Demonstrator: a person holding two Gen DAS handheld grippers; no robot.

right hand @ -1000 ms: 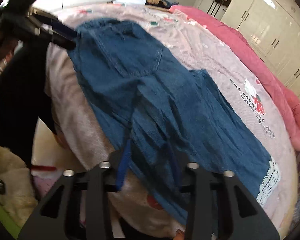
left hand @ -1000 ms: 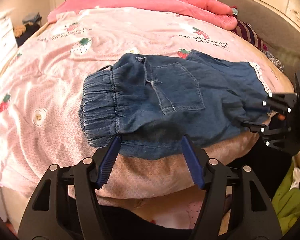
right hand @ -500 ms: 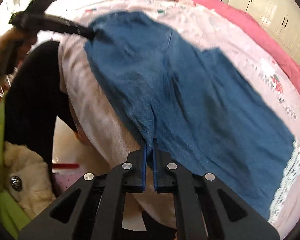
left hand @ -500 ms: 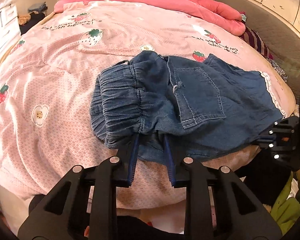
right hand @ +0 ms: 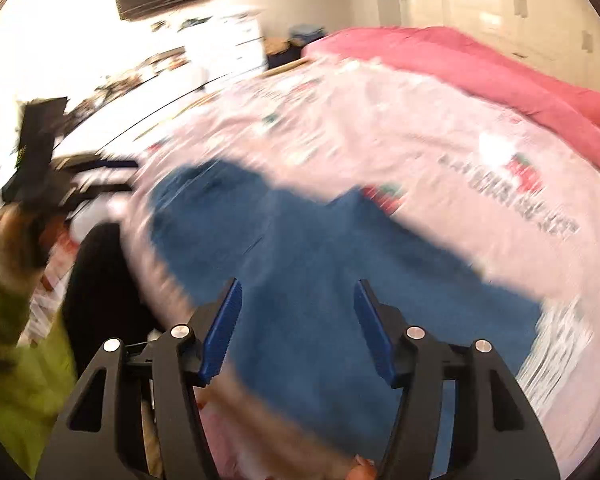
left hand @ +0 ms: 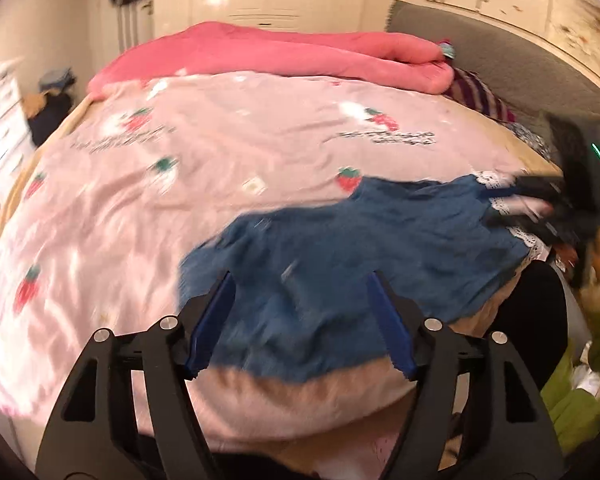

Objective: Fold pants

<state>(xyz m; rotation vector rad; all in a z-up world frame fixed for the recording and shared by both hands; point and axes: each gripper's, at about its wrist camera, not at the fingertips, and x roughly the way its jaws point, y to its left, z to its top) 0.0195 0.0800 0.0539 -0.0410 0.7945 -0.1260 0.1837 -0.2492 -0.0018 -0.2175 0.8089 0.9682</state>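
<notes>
With the left gripper (left hand: 300, 320) and right gripper (right hand: 296, 330) both just spread and empty, the released pants (left hand: 360, 264) could slip off the bed's (left hand: 240, 152) near edge.

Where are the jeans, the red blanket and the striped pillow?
jeans (left hand: 340, 264): left wrist view, middle of the denim.
red blanket (left hand: 268, 54): left wrist view, its top fold.
striped pillow (left hand: 478, 98): left wrist view, its visible striped side.
</notes>
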